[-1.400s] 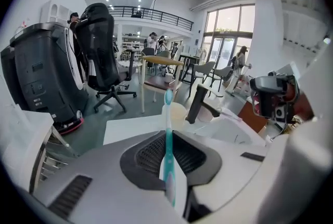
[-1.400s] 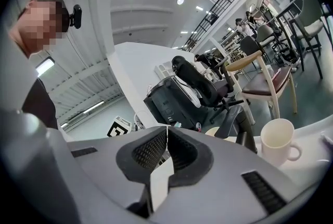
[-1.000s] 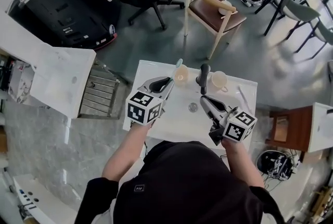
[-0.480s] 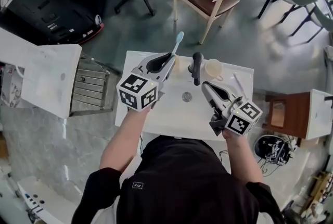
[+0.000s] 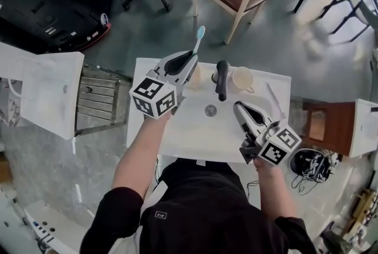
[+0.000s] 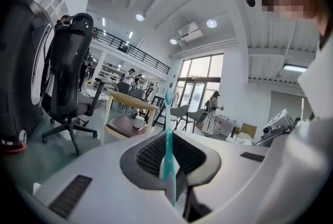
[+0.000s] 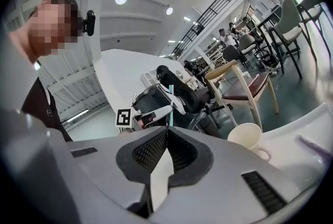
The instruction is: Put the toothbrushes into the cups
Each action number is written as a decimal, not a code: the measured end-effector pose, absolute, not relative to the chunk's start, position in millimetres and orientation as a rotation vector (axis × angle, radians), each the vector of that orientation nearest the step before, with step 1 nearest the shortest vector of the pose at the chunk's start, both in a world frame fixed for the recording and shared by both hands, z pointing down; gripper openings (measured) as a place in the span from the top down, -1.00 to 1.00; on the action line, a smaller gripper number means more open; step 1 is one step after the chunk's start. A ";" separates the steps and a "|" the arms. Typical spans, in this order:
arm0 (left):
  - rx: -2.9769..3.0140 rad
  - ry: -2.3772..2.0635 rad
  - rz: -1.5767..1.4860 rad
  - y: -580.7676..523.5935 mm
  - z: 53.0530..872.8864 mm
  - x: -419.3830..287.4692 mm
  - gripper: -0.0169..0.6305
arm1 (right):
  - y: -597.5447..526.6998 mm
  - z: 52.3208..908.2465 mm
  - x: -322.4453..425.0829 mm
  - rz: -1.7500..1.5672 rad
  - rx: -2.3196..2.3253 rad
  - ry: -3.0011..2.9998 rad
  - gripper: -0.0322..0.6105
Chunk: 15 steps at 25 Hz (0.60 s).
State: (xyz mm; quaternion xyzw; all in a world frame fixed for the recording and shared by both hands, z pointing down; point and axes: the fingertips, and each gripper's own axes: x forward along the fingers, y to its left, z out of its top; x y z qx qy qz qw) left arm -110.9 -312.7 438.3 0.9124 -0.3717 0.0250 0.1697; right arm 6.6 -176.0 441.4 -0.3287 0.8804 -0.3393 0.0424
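Teal toothbrush [image 5: 197, 43] lies lengthwise in left tool [image 5: 189, 60], bristles pointing forward.

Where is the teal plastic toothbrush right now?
Head view, left side: the toothbrush is clamped in the left gripper over the white sink, left of the black faucet.

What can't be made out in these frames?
- Head view: the left cup is mostly hidden behind the left gripper, so its inside is unseen.
- Left gripper view: the lower handle of the held toothbrush is hidden inside the jaws.
- Head view: the second toothbrush is too thin and pale to tell its bristle end. In the right gripper view it is blurred at the picture's rim.
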 end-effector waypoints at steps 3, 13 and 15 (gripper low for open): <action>2.582 -1.057 0.056 -318.4 455.1 -109.5 0.79 | -174.1 453.0 10.7 -1.066 -1.018 2.665 0.81; 2.577 -1.107 0.142 -329.4 502.8 -105.5 0.79 | -162.4 485.2 3.7 -1.167 -1.012 2.643 0.81; 2.584 -1.106 0.188 -324.1 510.2 -104.6 0.79 | -160.5 483.4 3.9 -1.170 -1.016 2.638 0.81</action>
